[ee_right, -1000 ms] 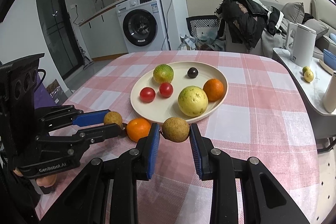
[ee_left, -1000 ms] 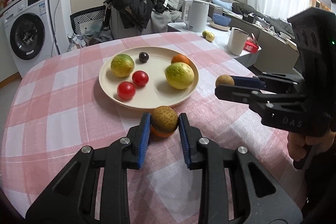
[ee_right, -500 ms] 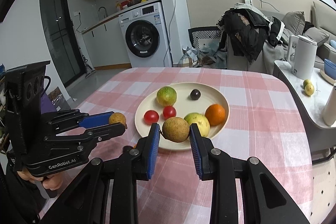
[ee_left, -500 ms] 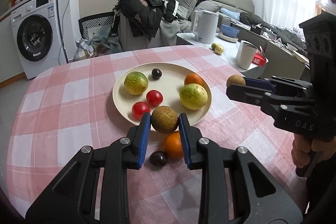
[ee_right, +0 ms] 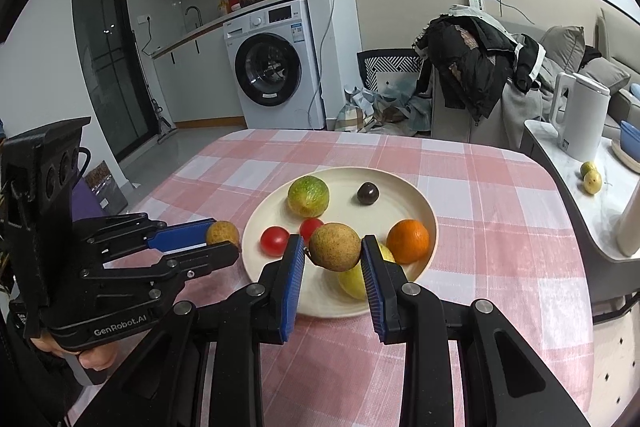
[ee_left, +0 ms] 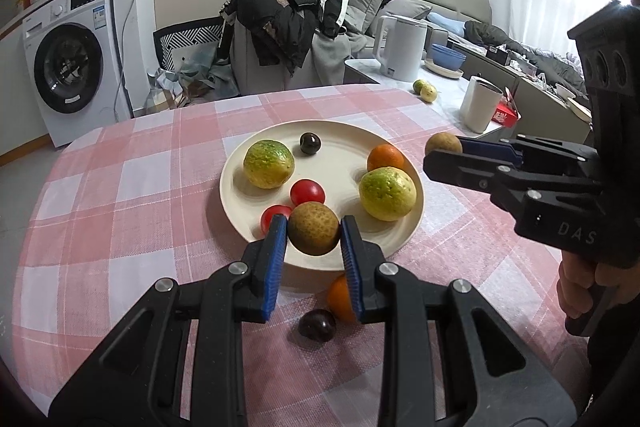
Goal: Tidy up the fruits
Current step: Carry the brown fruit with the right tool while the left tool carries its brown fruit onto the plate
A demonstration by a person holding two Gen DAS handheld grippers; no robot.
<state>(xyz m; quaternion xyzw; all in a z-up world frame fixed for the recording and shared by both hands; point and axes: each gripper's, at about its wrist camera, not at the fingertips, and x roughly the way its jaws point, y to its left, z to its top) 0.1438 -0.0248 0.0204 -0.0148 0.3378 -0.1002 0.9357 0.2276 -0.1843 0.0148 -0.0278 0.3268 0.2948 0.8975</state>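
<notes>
My left gripper [ee_left: 313, 231] is shut on a round brown fruit [ee_left: 313, 233] and holds it in the air over the near rim of the cream plate [ee_left: 396, 247]. My right gripper [ee_right: 334, 247] is shut on a second brown fruit [ee_right: 334, 247], also lifted over the plate [ee_right: 404, 187]. The plate holds two yellow-green fruits [ee_left: 268, 163], two red tomatoes [ee_left: 307, 191], an orange [ee_left: 385, 157] and a dark plum [ee_left: 310, 143]. A loose orange [ee_left: 339, 298] and a dark plum [ee_left: 317, 325] lie on the cloth under my left gripper.
The table has a pink checked cloth [ee_left: 120, 187]. To the right stands a side counter with a white kettle [ee_left: 400, 47], a white cup [ee_left: 478, 103] and two small yellow fruits [ee_left: 425, 89]. A washing machine [ee_left: 72, 59] and a chair piled with clothes [ee_left: 288, 15] stand behind the table.
Both grippers have risen and drawn back from the table with their brown fruits. The loose orange and a dark plum have come into sight under my left gripper.
</notes>
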